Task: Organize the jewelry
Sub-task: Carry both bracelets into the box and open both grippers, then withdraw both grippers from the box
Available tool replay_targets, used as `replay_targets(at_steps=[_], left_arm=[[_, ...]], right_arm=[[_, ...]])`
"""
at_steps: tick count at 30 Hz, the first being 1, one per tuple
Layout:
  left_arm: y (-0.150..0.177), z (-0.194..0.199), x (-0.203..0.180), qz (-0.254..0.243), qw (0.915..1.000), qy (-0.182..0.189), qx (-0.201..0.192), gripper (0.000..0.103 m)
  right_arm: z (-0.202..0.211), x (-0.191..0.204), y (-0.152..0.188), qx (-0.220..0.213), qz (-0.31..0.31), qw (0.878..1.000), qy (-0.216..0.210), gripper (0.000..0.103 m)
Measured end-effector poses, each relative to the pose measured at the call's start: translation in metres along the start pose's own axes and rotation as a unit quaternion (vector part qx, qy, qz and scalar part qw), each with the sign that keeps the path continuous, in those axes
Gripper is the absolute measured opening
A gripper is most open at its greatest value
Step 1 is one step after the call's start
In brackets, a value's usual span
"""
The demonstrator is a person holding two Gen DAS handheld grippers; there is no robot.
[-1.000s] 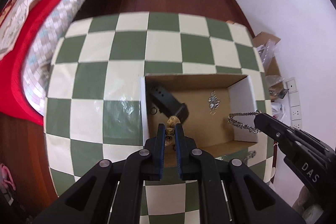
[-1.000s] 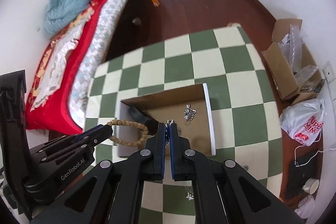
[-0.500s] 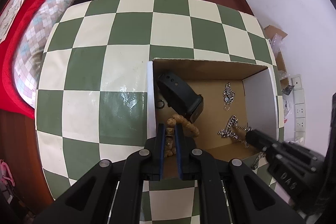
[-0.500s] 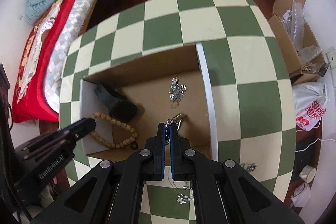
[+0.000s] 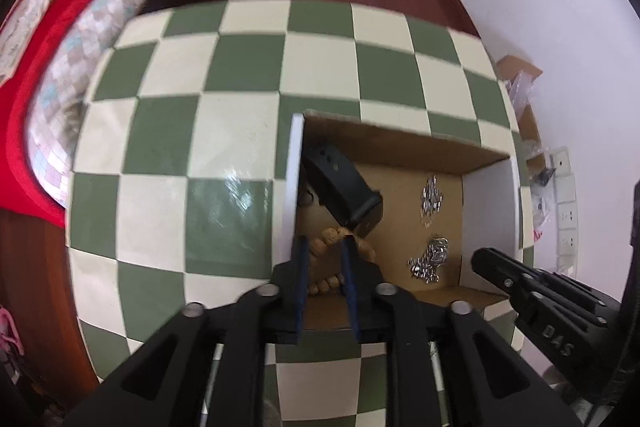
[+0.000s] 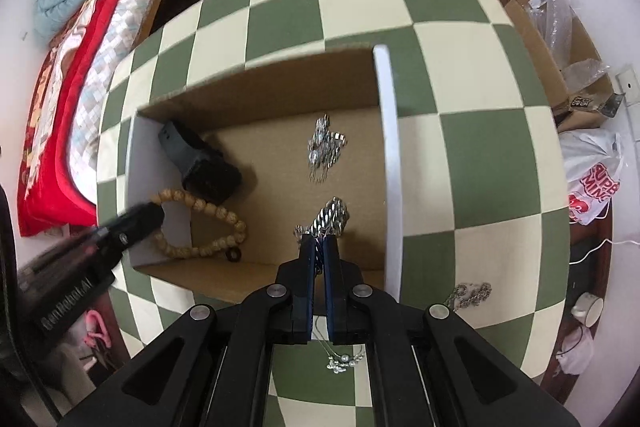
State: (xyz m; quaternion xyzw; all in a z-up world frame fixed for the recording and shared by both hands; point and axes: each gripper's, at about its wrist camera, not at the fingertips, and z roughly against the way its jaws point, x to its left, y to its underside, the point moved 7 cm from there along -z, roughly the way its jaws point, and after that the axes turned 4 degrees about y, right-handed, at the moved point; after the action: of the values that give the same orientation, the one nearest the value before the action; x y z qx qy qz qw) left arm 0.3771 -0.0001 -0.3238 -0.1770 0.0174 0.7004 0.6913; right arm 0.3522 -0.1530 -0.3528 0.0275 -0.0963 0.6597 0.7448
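Two views split the job for me. On my left wrist camera the left tongs [image 5: 324, 259] stand released, blue pads apart over the near left corner of the cardboard box [image 5: 400, 141], with the wooden bead bracelet [image 5: 352, 247] lying loose on the box floor between and beyond them, touching the black watch [image 5: 344, 187]. Only my right wrist camera shows the full bead loop, plus a silver chain [image 6: 470, 295] and a thin pearl necklace [image 6: 344, 359] lying outside the box on the checkered tabletop [image 6: 480, 163] near its right wall. There the right tongs [image 6: 319, 247] are clenched on the silver chain bracelet [image 6: 330, 217], whose bunched links rest on the box floor near the right wall; a small silver cluster [image 6: 324, 147] lies farther back. Half a second ago the left tongs were pinched on the beads; now they have let go. The right tongs have kept their grip while the chain has settled lower into the box.
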Motion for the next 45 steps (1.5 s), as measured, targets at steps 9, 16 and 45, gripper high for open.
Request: replay_targets(at_steps=[9,16,45], left_arm=[[-0.008,0.056,0.010,-0.004,0.9938,-0.063,-0.092,0.098],[0.016,0.069,0.029,-0.016,0.9797,-0.143,-0.139,0.103],[0.106,0.180,-0.001,-0.034,0.9591,-0.159,-0.232,0.103]], right_arm=[[0.054,0.006,-0.012,-0.072,0.022,0.996,0.038,0.056],[0.070,-0.003,0.007,-0.099,0.058,0.986,0.123,0.099],[0.177,0.010,0.093,-0.233,0.071,0.961,0.129,0.103]])
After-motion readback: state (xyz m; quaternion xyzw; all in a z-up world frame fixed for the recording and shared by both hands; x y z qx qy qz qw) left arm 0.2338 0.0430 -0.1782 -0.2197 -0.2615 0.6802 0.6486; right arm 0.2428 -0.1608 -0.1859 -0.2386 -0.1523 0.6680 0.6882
